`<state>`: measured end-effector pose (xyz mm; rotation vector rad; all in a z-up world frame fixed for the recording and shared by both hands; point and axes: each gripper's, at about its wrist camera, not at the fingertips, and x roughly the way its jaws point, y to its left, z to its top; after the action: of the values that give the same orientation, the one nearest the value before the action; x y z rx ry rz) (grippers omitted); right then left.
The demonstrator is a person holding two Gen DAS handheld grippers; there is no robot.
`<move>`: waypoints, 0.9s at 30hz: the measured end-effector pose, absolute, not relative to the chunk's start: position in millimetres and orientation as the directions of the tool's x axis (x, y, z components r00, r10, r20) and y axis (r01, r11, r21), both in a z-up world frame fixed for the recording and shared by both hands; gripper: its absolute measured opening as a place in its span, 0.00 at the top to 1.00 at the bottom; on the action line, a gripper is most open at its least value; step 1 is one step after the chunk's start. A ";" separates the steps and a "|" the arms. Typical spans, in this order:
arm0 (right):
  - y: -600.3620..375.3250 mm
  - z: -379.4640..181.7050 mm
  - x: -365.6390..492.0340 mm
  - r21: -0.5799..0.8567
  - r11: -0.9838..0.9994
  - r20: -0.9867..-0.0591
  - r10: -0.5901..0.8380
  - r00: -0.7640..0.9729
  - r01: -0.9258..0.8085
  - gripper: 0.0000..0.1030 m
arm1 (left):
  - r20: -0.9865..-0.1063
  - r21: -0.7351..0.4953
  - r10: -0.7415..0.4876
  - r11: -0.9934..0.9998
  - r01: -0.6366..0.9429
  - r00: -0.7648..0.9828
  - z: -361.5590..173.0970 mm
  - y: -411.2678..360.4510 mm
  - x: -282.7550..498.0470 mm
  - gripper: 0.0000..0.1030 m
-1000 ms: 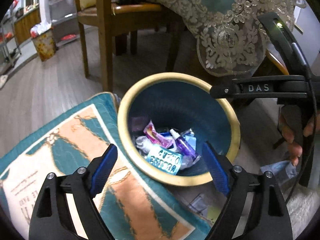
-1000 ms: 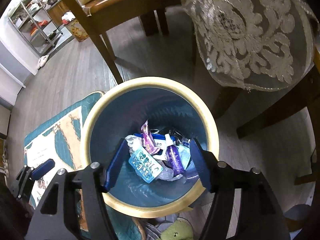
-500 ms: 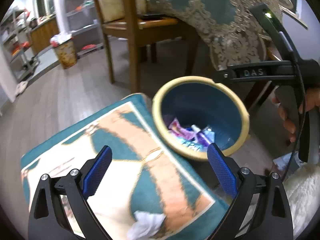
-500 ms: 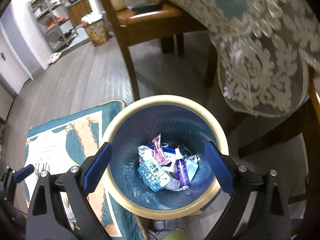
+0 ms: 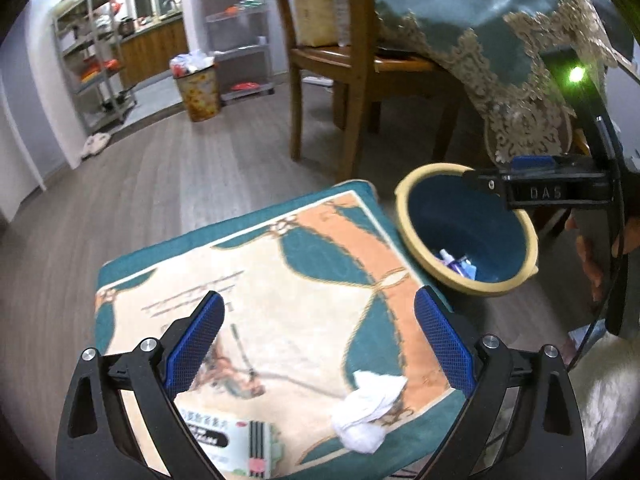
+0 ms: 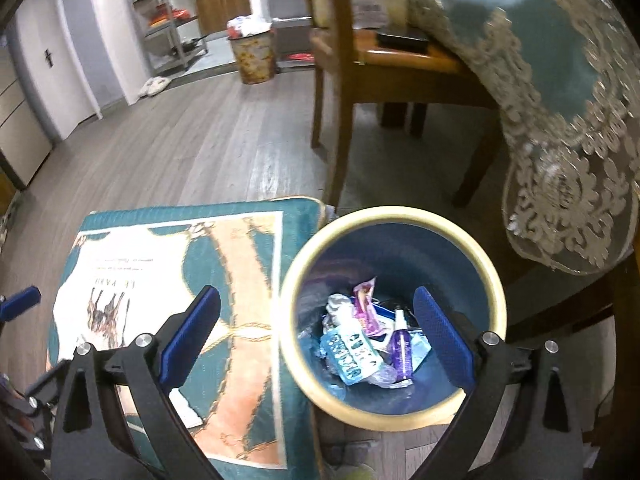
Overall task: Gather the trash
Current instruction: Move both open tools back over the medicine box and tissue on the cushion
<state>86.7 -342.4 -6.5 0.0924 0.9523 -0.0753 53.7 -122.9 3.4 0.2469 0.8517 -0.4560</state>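
My left gripper hangs open and empty over a teal and orange mat. A crumpled white tissue lies on the mat near its front edge, just below the right finger. A pale green packet lies to the left of the tissue. The blue bin with a cream rim stands by the mat's right side. In it lie a purple spray bottle, a blue blister pack and a pink wrapper. My right gripper is open and empty above the bin's left rim.
A wooden chair and a table draped in a teal lace-edged cloth stand behind the bin. A flowered bin, metal shelves and slippers are far off across the wooden floor. A hand holds the right gripper.
Both grippers have drawn back and up from over the bin. The left one swung left over the mat, bringing the tissue and packet into view. The right jaws widened.
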 end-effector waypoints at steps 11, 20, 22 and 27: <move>-275.7 -21.9 66.5 0.050 0.999 -0.845 0.036 0.533 0.012 0.07 | -0.802 0.032 -0.175 0.942 0.333 0.571 -11.1 -26.9 45.6 0.07; -221.2 -49.9 44.2 0.073 0.995 -0.885 0.097 0.455 -0.069 0.07 | -0.869 0.028 -0.084 0.976 0.218 0.488 -52.4 46.8 39.3 0.07; -213.5 -64.9 38.6 0.119 0.991 -0.904 0.131 0.408 -0.056 0.07 | -0.894 0.006 -0.074 0.984 0.177 0.443 -65.7 56.4 41.5 0.07; -199.3 -99.4 35.8 0.138 0.989 -0.947 0.146 0.287 -0.046 0.13 | -0.920 -0.117 -0.091 0.992 -0.044 0.382 -83.9 75.4 40.2 0.07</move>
<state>35.8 -199.3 -99.4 0.0899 1.2736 0.1286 40.2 75.4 -83.9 -0.1288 1.1794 -0.0307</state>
